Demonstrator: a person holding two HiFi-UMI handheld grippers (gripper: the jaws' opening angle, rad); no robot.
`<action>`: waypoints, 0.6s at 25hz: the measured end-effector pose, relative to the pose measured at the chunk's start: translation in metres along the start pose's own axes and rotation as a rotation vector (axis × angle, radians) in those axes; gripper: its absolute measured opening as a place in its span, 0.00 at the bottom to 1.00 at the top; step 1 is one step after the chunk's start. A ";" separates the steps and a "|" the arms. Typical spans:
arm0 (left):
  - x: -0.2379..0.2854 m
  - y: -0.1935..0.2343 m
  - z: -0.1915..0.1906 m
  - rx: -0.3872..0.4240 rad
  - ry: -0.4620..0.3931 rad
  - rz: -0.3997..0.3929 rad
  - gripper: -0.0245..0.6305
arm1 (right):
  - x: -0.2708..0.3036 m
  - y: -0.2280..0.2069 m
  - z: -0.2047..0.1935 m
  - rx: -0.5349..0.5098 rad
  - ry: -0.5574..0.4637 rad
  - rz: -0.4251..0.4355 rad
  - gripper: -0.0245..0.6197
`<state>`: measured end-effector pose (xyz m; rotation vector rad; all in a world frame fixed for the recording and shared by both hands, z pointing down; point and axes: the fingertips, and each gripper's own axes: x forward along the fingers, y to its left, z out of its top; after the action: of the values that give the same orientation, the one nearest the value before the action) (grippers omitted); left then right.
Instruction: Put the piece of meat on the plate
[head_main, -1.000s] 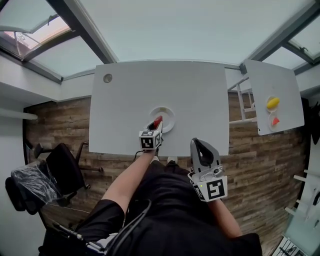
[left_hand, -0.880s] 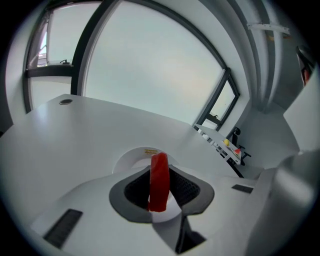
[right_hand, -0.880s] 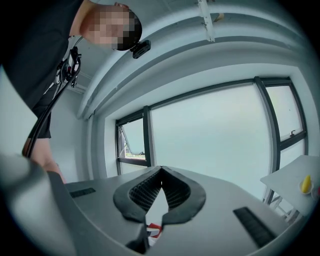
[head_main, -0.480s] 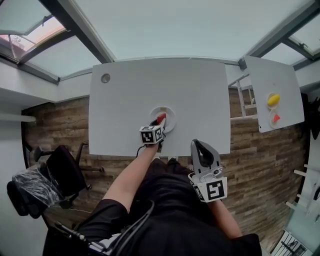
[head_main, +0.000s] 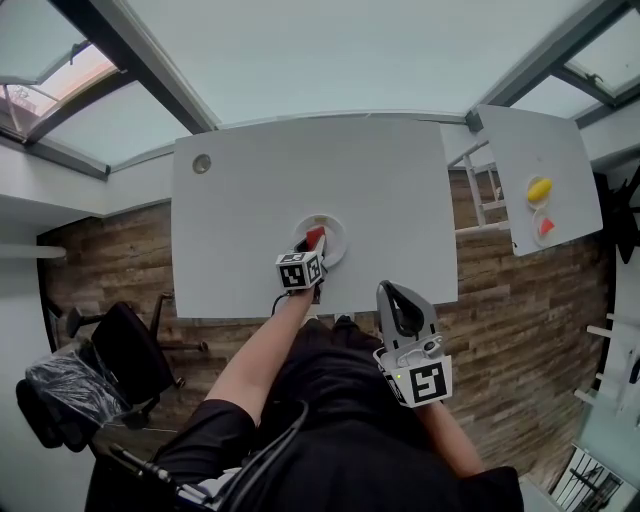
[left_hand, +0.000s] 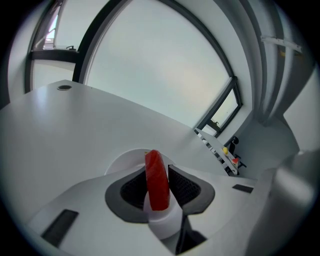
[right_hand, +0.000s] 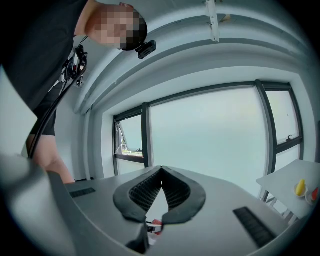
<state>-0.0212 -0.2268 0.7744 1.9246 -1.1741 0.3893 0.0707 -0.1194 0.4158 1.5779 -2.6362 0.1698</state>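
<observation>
A red slab of meat (left_hand: 156, 180) stands upright between the jaws of my left gripper (left_hand: 158, 172), which is shut on it. In the head view that left gripper (head_main: 311, 250) holds the meat (head_main: 315, 237) over the near edge of a small white plate (head_main: 331, 232) on the white table (head_main: 260, 200). The plate's rim (left_hand: 125, 156) shows just beyond the jaws in the left gripper view. My right gripper (head_main: 399, 298) hangs off the table's near edge, at my waist. In its own view the right gripper (right_hand: 161, 176) has its tips together with nothing between them.
A second white table (head_main: 545, 170) at the right carries a yellow item (head_main: 539, 188) and a red item (head_main: 546, 226) on a plate. A round grommet (head_main: 202, 163) sits at the main table's far left corner. A black office chair (head_main: 110, 340) stands at the left on the wooden floor.
The left gripper with the meat has shifted slightly lower and closer over the plate's near edge. The right gripper has stayed where it was.
</observation>
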 end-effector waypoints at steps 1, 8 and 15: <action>0.000 0.000 0.000 0.018 0.000 0.004 0.19 | -0.001 0.000 0.000 0.001 0.000 -0.003 0.04; 0.001 0.004 -0.007 0.073 0.026 0.025 0.25 | -0.001 0.013 0.009 -0.010 -0.041 0.013 0.04; 0.000 -0.001 -0.009 0.176 0.057 0.031 0.34 | -0.011 0.013 0.005 -0.004 -0.028 -0.015 0.04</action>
<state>-0.0194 -0.2194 0.7794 2.0333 -1.1668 0.5769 0.0639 -0.1045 0.4087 1.6099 -2.6432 0.1419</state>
